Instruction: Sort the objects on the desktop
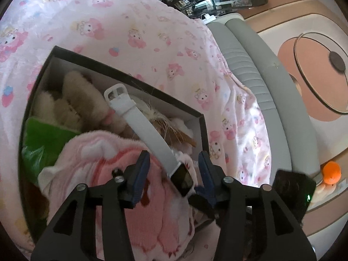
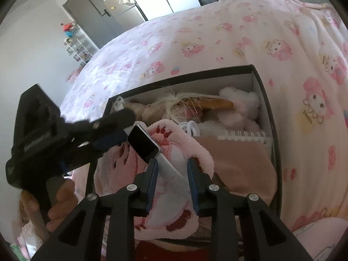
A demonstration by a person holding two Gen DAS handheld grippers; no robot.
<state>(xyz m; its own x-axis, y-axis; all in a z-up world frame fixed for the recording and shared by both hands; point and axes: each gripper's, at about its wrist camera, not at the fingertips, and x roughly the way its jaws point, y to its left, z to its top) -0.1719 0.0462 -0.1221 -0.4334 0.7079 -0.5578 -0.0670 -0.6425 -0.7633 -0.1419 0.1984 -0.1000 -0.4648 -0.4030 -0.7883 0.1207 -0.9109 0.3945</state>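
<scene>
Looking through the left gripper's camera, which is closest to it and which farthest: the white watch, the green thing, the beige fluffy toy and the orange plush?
1. White watch, face between the left gripper fingers.
2. Green thing, left in the box.
3. Beige fluffy toy, at the box's back; nearly tied with the green thing.
4. Orange plush, far right, beyond the bed.

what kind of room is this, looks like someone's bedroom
Most likely a bedroom at home: the black box of plush toys and a white smartwatch sits on a bed with a pink cartoon-print cover, and a door and shelves stand behind.

White watch (image 1: 152, 130) lying over full box (image 1: 202, 126), left gripper (image 1: 175, 163) spread.
</scene>
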